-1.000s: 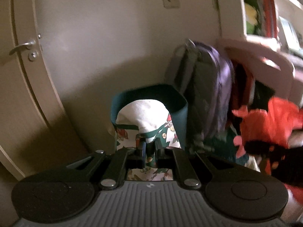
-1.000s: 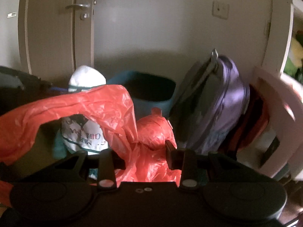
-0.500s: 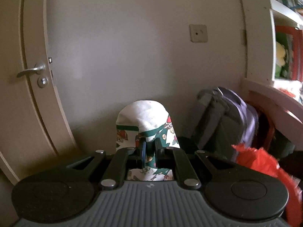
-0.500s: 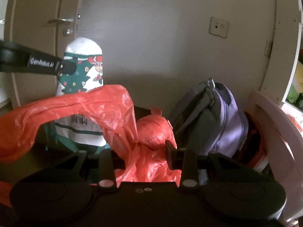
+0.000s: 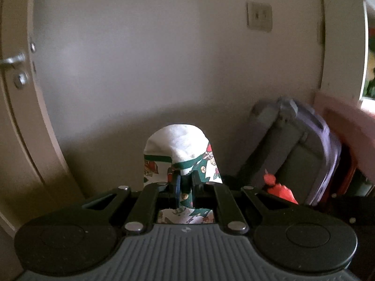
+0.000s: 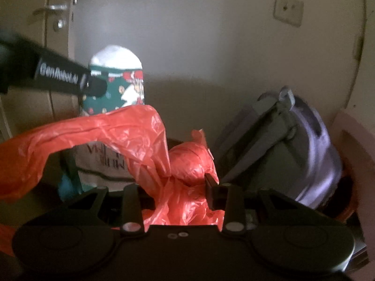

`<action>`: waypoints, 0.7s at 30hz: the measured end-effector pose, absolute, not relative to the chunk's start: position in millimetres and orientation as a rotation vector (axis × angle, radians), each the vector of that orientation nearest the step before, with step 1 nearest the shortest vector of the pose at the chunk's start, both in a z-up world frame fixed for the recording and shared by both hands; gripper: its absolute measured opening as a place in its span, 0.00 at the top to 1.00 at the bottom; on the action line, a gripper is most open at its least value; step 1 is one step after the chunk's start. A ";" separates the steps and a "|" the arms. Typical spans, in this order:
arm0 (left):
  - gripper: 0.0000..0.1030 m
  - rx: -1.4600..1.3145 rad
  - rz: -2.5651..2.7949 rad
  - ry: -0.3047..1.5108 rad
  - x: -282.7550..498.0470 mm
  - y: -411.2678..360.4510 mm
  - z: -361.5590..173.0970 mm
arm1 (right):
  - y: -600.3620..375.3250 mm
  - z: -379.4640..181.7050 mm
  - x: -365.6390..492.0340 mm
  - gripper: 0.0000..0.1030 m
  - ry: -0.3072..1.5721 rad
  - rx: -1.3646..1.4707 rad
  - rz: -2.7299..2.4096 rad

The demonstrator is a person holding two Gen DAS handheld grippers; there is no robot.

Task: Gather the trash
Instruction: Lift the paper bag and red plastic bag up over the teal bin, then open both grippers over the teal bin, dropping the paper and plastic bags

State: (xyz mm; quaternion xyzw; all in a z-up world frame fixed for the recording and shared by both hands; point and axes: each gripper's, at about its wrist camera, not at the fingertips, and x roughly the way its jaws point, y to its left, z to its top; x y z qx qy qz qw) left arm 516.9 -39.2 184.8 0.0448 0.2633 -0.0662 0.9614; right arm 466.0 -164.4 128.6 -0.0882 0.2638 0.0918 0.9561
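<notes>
Against the pale wall [image 5: 140,70] beside the door [image 6: 58,11], both grippers were raised with loads. The left gripper [image 5: 185,187] had its jaws shut tight on the printed paper bag [image 5: 180,145] (white on top, with a green Christmas pattern), which stood up in front of the camera. The right gripper [image 6: 178,187] was clamped on a bunched red plastic bag [image 6: 131,131], jaws partly closed around the crumpled film, one loose flap arching off to the left and a knotted lump [image 6: 189,161] just ahead of the fingers. A grey and purple backpack [image 6: 293,145] leaned against the wall low on the right. The step in hand looked like carrying gathered trash. No bin showed clearly in either view, so the next move would call for finding the drop point, keeping both grips firm and the trailing red flap clear.
</notes>
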 end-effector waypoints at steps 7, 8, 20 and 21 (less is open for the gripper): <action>0.92 0.112 -0.129 0.631 545.7 -38.8 129.3 | -149.5 90.2 494.9 0.66 0.584 -0.260 0.214; 0.92 0.114 -0.128 0.645 548.9 -38.5 123.3 | -148.2 86.9 496.3 0.65 0.585 -0.272 0.215; 0.92 0.140 -0.127 0.772 568.9 -39.8 70.1 | -126.7 62.4 509.2 0.62 0.633 -0.349 0.290; 0.92 0.139 -0.131 0.783 570.4 -39.7 66.6 | -126.2 61.4 508.2 0.61 0.632 -0.353 0.288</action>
